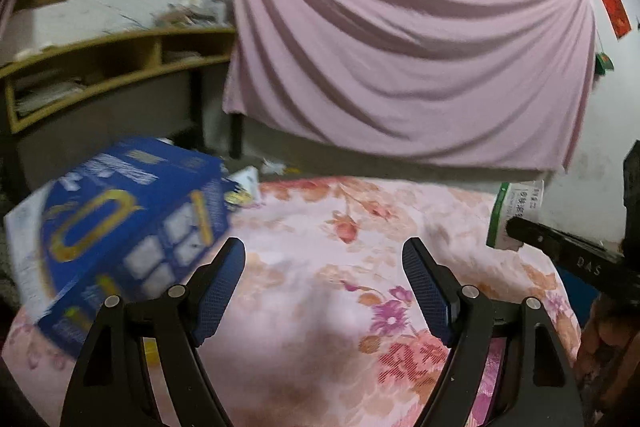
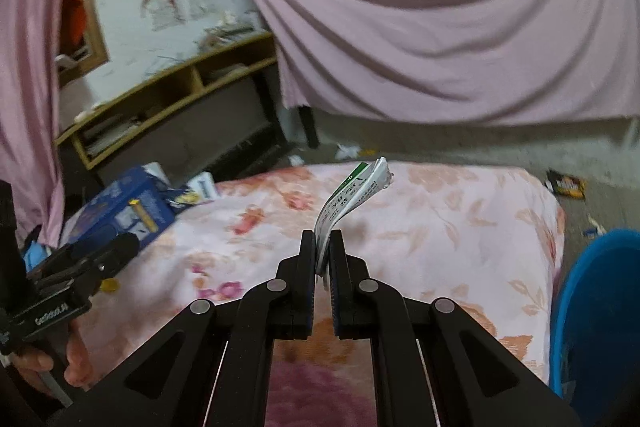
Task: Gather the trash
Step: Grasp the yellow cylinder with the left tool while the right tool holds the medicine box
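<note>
My right gripper is shut on a white-and-green wrapper, which sticks up bent above the floral bedspread. The same wrapper shows at the right of the left wrist view, held by the right gripper's black finger. My left gripper is open over the bedspread, with nothing between its blue pads. A blue carton with gold print lies on the bed's left edge, just left of the left finger. That blue carton appears at the left in the right wrist view.
A blue bin stands at the bed's right side. A pink sheet hangs over the wall behind. A wooden shelf stands at the left. Scraps and a dark packet litter the floor. A hand holds the left gripper.
</note>
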### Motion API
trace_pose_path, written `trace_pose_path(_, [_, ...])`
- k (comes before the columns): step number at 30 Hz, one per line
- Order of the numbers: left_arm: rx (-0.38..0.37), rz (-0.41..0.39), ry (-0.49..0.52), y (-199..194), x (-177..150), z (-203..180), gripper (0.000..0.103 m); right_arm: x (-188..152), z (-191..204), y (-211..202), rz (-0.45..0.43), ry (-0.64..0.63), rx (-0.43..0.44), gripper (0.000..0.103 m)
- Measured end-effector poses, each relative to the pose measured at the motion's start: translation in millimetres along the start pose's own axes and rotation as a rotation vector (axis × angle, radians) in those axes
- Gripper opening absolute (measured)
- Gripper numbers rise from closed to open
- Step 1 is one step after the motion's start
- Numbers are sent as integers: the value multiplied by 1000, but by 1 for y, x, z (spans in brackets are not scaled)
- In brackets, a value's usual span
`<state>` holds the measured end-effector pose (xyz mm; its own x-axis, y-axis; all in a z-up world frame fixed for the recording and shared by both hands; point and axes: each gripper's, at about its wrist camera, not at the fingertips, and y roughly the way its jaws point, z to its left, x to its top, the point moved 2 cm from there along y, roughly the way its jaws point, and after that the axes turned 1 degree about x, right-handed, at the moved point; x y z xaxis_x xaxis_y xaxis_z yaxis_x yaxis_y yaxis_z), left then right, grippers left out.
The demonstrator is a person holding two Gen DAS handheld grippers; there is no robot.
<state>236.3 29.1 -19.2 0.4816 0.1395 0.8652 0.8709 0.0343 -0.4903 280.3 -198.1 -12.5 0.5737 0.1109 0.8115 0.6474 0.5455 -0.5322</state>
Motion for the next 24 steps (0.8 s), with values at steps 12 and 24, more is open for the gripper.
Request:
trace_pose_path(12, [159, -7, -89, -44, -23, 47, 77, -15, 61, -23, -76, -132, 121, 4])
trace_pose_path(24, [205, 216, -189, -13, -50, 81, 75, -22, 82, 6, 51, -119, 219, 4])
